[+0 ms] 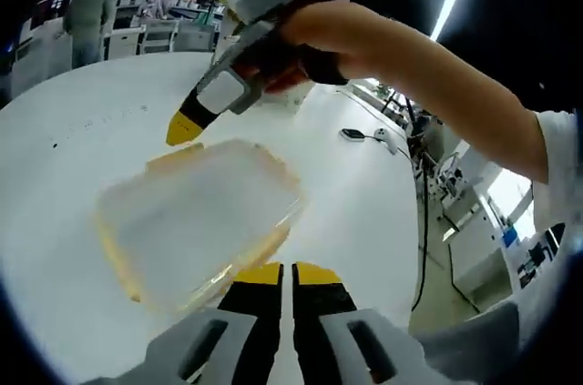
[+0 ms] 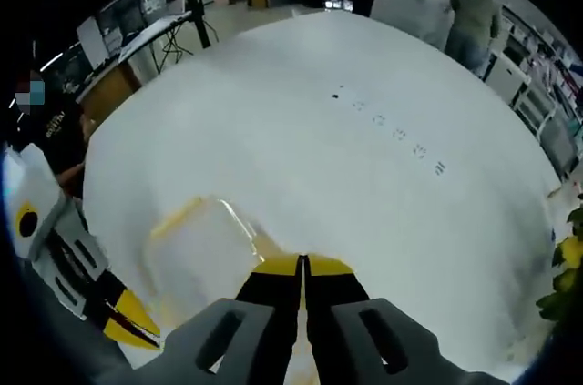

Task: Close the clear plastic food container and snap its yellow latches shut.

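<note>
Broadly, the clear plastic container [image 1: 196, 221] is lying on the white table [image 1: 82, 130], lid already down on it, with its long axis running from the far left toward the near right in the left gripper view. Starting at the left, one yellow latch [image 1: 118, 262] is running along the container's left long side, and whether it is snapped I cannot tell. Just right of that, the left gripper [image 1: 291, 274] is sitting with its jaws pressed together on nothing, its tips right at the container's near edge, so it is the nearer tool for that side. Further right and above, the right gripper [image 1: 182, 130], held in a person's hand [image 1: 342, 35], is hovering close over the far short edge, where another yellow strip [image 1: 178, 159] is showing. In the right gripper view its own jaws are likewise clenched and empty, tips [image 2: 301, 266] just over the container's [image 2: 205, 253] corner, while the left gripper [image 2: 123, 319] is entering from the lower left.
</note>
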`<state>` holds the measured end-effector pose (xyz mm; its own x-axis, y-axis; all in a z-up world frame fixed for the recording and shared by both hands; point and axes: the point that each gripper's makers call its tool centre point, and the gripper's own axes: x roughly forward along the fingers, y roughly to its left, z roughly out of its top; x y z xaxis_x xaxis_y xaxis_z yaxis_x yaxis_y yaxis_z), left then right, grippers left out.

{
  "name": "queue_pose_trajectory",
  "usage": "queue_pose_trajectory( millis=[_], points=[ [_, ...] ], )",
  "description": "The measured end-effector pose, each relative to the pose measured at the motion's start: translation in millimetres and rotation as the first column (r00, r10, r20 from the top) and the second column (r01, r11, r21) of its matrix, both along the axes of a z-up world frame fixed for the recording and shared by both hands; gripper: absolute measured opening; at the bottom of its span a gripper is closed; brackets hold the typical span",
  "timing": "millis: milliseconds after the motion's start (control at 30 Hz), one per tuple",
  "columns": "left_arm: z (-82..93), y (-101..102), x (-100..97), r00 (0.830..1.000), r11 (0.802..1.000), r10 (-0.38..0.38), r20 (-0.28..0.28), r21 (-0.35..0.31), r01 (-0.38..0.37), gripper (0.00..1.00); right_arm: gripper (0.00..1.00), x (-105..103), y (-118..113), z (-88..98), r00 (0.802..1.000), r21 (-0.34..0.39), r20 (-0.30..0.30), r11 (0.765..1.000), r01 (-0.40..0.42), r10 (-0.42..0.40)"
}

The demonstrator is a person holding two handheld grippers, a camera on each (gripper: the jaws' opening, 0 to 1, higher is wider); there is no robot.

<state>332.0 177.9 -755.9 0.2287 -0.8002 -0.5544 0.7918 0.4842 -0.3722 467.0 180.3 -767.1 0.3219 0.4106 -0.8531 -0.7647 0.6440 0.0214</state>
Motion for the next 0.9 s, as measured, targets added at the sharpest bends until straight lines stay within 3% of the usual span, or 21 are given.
queue_pose_trajectory(
  millis=[67, 167, 200, 267, 400, 433, 500, 600, 667, 700, 900],
  points=[
    [7.5, -0.4, 2.2, 1.0, 0.999, -0.03, 0.007, -0.01, 0.031, 0.08, 0.0, -0.8, 0.7, 4.0, 0.998, -0.02, 0.009, 0.998, -0.055, 0.055],
    [10.9, 7.7, 22.3, 0.987, 0.997, -0.053, 0.153, 0.065, 0.044, 0.14, 0.05, -10.1, 6.3, 6.9, 0.988, -0.028, -0.024, 0.988, -0.154, 0.153],
    [11.2, 10.0, 27.9, 0.974, 0.992, -0.085, 0.212, 0.107, 0.063, 0.14, 0.07, -8.6, 6.0, 8.7, 0.987, -0.041, -0.012, 0.986, -0.163, 0.163],
    [11.3, 7.0, 28.4, 0.948, 0.982, -0.166, 0.271, 0.138, 0.132, 0.19, 0.1, -6.4, 4.4, 10.3, 0.983, -0.064, -0.003, 0.981, -0.185, 0.186],
    [10.1, 3.1, 30.0, 0.928, 0.969, -0.227, 0.294, 0.166, 0.184, 0.26, 0.2, -13.0, 4.8, 12.2, 0.965, -0.068, -0.052, 0.963, -0.26, 0.257],
    [10.4, 2.9, 29.5, 0.921, 0.964, -0.247, 0.302, 0.172, 0.202, 0.26, 0.24, -19.2, 4.6, 10.9, 0.96, -0.059, -0.097, 0.961, -0.269, 0.262],
    [11.0, 2.4, 30.7, 0.904, 0.956, -0.279, 0.325, 0.187, 0.228, 0.28, 0.28, -20.6, 5.3, 10.2, 0.952, -0.064, -0.098, 0.952, -0.298, 0.292],
    [10.9, 2.1, 32.6, 0.905, 0.953, -0.29, 0.312, 0.182, 0.242, 0.31, 0.29, -24.5, 5.6, 8.3, 0.937, -0.07, -0.11, 0.937, -0.341, 0.333],
    [8.6, 3.4, 35.1, 0.899, 0.945, -0.307, 0.311, 0.207, 0.252, 0.34, 0.33, -26.2, 5.6, 6.0, 0.933, -0.066, -0.125, 0.935, -0.348, 0.338],
    [8.0, 3.8, 38.2, 0.888, 0.941, -0.32, 0.331, 0.222, 0.256, 0.34, 0.34, -26.3, 5.8, 4.7, 0.931, -0.07, -0.125, 0.933, -0.354, 0.344],
    [4.8, 1.9, 39.0, 0.87, 0.926, -0.358, 0.339, 0.248, 0.284, 0.34, 0.38, -29.9, 4.5, -0.1, 0.905, -0.095, -0.14, 0.905, -0.415, 0.401]
  ],
)
